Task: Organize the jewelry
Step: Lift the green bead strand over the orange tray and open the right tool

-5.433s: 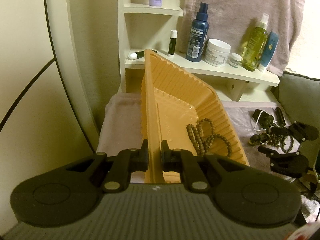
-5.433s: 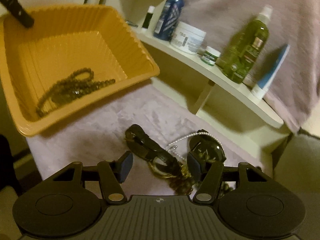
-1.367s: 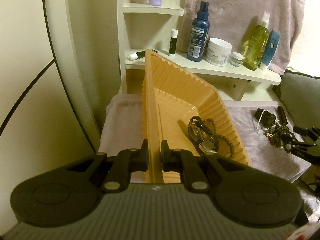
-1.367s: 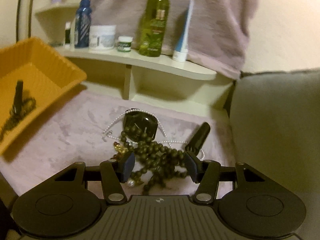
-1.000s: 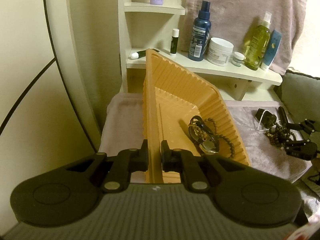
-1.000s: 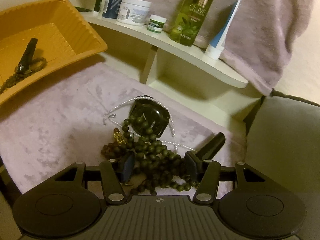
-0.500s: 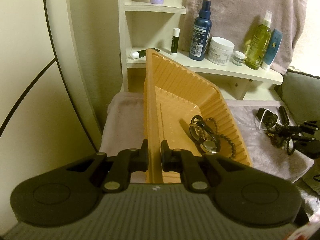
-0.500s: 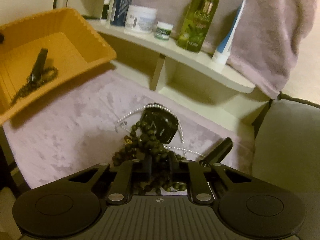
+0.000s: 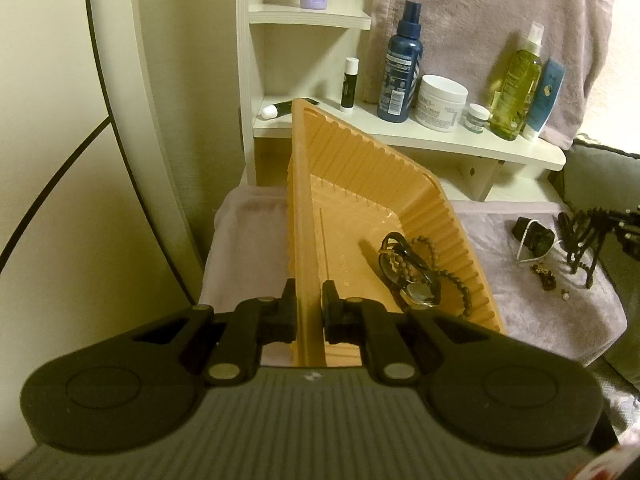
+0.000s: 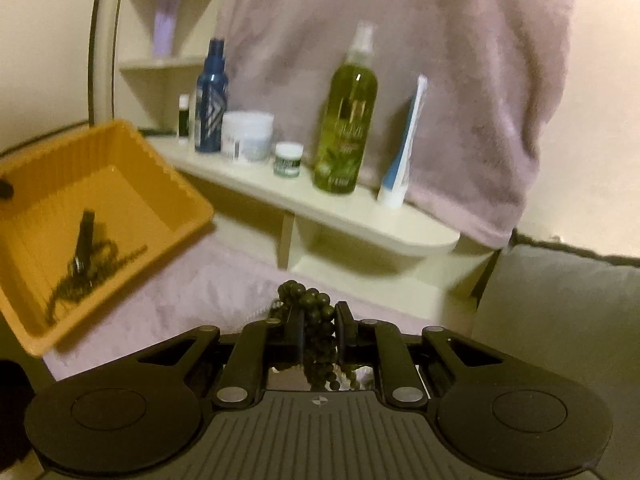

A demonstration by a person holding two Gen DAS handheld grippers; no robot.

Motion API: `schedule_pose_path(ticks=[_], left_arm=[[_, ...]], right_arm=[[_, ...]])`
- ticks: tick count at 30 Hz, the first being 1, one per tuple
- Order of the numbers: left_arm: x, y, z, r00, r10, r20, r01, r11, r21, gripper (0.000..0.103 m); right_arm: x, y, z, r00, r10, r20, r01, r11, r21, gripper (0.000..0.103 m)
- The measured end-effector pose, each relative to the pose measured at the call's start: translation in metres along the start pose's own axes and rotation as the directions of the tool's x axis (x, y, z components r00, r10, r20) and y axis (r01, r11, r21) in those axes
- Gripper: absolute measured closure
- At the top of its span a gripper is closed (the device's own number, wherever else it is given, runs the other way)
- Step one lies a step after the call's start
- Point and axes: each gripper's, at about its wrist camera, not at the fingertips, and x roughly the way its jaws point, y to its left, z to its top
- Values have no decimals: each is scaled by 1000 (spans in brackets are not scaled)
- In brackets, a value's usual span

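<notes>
On my left wrist view, the left tongs (image 9: 309, 310) clamp the near wall of the orange tray (image 9: 360, 168), which tilts above the mauve-covered bench (image 9: 500, 236). A watch (image 9: 416, 280) and a brown bead strand (image 9: 448, 276) lie inside it. Off to the right, a dark bead necklace (image 9: 584, 236) hangs from the right tongs (image 9: 628, 228) above a pearl strand (image 9: 528, 252).

On my right wrist view, the right tongs are closed on that bead necklace, bunched between the fingers (image 10: 294, 332). The tray sits to the left.

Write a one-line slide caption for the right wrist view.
Right gripper shut on a dark green bead necklace, lifted above the mauve cloth, orange tray at left.
</notes>
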Motion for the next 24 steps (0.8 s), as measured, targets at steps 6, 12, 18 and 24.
schedule_pose_path(ticks=[6,12,18,24], left_arm=[[0,0,0,1000,0,0,0,1000,0,93],[0,0,1,1000,-2,0,2,1000,-1,93],[0,-1,1,1000,-3,0,3,1000,-2,93],[0,0,2,1000,-4,1,4,1000,0,93]], right_arm=[[-10,1,18,998,12,64,-13,1000,5,88],[-17,7,37,992,44,120,-45,999,8,88],[-19,13,55,983,86,165,-90,996,21,88],[-18,24,70,973,129,193,-134,991,16,88]])
